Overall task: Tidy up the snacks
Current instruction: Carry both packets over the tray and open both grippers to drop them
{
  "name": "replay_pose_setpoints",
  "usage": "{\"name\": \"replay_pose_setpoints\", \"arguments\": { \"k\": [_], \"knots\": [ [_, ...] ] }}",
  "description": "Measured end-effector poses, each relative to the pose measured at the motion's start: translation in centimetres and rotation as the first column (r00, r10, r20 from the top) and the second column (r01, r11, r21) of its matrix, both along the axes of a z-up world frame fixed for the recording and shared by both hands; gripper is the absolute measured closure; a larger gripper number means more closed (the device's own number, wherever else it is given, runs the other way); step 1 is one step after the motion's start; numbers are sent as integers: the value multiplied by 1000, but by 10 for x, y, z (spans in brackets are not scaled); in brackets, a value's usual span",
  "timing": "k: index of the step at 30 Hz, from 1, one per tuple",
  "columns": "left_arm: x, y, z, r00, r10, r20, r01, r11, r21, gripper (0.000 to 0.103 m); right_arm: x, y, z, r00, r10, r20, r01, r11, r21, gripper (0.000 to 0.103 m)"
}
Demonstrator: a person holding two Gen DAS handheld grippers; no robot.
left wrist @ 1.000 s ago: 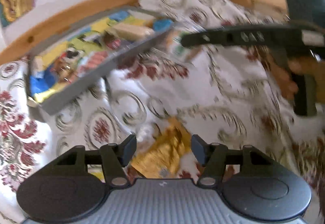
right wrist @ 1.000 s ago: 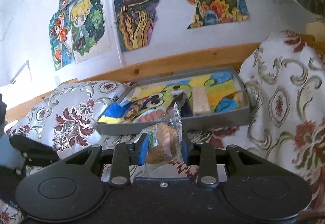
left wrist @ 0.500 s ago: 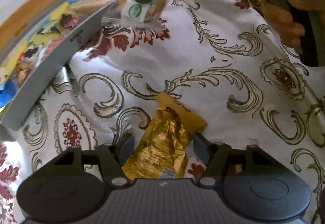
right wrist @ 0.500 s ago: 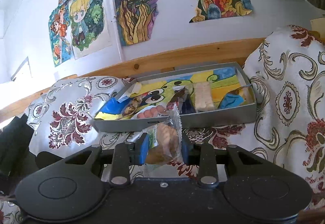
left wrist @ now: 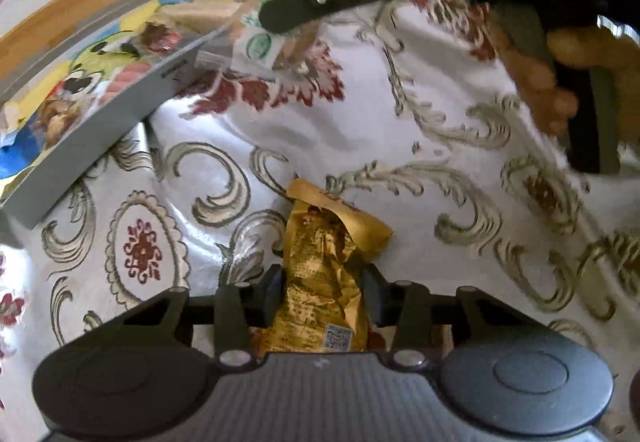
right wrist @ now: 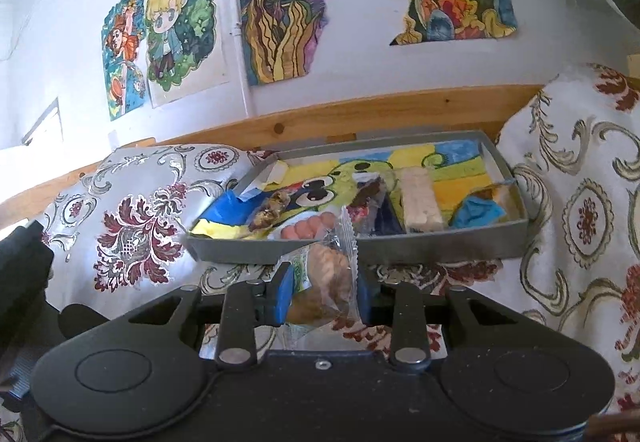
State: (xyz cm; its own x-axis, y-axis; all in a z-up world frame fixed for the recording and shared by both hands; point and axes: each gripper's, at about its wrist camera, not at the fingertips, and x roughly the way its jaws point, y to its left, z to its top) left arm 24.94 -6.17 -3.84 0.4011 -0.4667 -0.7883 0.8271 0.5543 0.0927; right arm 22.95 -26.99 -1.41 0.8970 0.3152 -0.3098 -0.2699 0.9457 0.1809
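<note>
At the upper left of the left wrist view a shallow grey tray (left wrist: 100,113) lies tilted on the patterned cloth (left wrist: 248,129), its bottom lined with a bright cartoon drawing and several wrapped snacks resting on it. At the lower middle of that frame the left hand-held gripper (left wrist: 322,292) has its two fingers pressed against the sides of a crumpled gold snack packet (left wrist: 324,270), which lies on the cloth with its far end poking out beyond the fingertips. Toward the upper right, the right hand-held gripper (left wrist: 276,25) reaches in from the edge, its black finger crossing a clear-wrapped pastry with a green label (left wrist: 260,45) just beside the tray's near wall, and a person's hand (left wrist: 560,81) grips its handle at the right edge. In the right wrist view, colourful drawings (right wrist: 280,1) hang on the white wall across the top, above a wooden rail (right wrist: 360,109). The tray (right wrist: 420,246) sits at mid-frame, holding a dark wrapped sweet, a pale oblong bar (right wrist: 420,197) and a blue wrapper toward its right end. At the lower middle, the right hand-held gripper (right wrist: 322,292) pinches the clear-wrapped pastry (right wrist: 328,278) upright between its blue pads (right wrist: 284,298), just in front of the tray's near wall and overlapping its edge.
</note>
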Motion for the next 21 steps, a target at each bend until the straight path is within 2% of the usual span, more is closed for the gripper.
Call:
{"name": "replay_pose_setpoints", "arguments": {
  "k": [6,11,16,21],
  "knots": [
    [0,15,32,995,79,60,-72,991,-112,57,8,3,12,999,-8,36,8,1000,-14,70],
    [25,18,58,982,153,114,-131,975,-181,57,22,2,23,998,-17,68,19,999,-33,70],
    [52,15,69,959,238,154,-196,949,-246,57,42,3,34,994,-25,104,30,998,-47,70],
    [82,9,72,920,345,184,-281,911,-302,57,66,4,39,993,-46,113,51,998,-46,70]
  ]
}}
